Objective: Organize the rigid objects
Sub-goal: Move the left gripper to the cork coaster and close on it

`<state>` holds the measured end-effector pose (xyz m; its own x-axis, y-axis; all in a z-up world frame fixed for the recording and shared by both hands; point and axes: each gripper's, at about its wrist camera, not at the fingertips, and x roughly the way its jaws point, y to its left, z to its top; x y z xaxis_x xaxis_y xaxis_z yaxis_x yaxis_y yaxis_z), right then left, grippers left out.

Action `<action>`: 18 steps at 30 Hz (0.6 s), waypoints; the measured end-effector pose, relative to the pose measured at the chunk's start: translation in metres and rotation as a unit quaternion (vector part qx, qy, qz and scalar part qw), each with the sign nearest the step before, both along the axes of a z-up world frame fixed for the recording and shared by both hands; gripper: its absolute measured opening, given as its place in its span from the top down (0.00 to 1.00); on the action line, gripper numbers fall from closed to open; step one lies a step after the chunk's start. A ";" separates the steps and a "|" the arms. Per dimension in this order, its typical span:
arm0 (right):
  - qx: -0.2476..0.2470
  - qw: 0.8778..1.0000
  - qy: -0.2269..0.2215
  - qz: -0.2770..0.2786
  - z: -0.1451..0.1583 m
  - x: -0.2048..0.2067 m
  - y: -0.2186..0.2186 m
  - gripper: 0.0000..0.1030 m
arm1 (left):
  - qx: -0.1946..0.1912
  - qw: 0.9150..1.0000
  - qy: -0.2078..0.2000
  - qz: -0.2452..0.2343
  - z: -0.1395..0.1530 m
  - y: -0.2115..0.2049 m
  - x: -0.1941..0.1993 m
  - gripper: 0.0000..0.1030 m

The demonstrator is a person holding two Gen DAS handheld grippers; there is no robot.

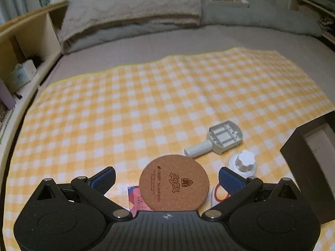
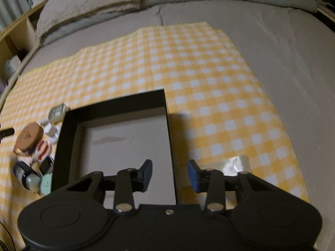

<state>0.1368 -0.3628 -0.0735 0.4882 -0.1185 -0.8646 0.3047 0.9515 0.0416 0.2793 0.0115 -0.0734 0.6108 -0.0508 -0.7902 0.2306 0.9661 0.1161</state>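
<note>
My left gripper (image 1: 167, 177) hangs open and wide over a round cork coaster (image 1: 173, 186), one blue pad on each side and neither touching it. The coaster lies on a pink card (image 1: 135, 196). Right of it are a white knob-capped bottle (image 1: 244, 163), a white plastic tool with a handle (image 1: 217, 140) and a red-and-white piece (image 1: 217, 192). My right gripper (image 2: 170, 173) straddles the right wall of the open black box (image 2: 170, 138), with gaps between pads and wall. Left of the box is the cluster: coaster (image 2: 29, 136), dark blue bottle (image 2: 23, 173), pale green item (image 2: 46, 184).
Everything lies on a yellow-and-white checked cloth (image 1: 146, 104) spread over a grey bed. A pillow (image 1: 129, 6) lies at the head, a wooden shelf (image 1: 27, 33) runs along the left. A shiny silver strip (image 2: 234, 163) lies on the cloth right of the box.
</note>
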 end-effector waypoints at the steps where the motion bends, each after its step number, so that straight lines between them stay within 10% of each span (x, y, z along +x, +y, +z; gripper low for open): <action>1: -0.003 1.000 0.006 0.004 -0.002 0.002 0.002 0.66 | 0.001 1.000 0.007 0.001 -0.003 -0.001 0.004 0.00; 18: -0.030 0.997 0.061 0.037 -0.022 0.019 0.012 0.69 | 0.034 0.995 0.090 -0.004 -0.053 -0.017 0.042 0.01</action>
<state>0.1559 -0.3511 -0.0960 0.3898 -0.1390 -0.9104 0.2319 0.9715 -0.0490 0.3216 -0.0055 -0.1261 0.4592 0.0020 -0.8883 0.2615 0.9554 0.1374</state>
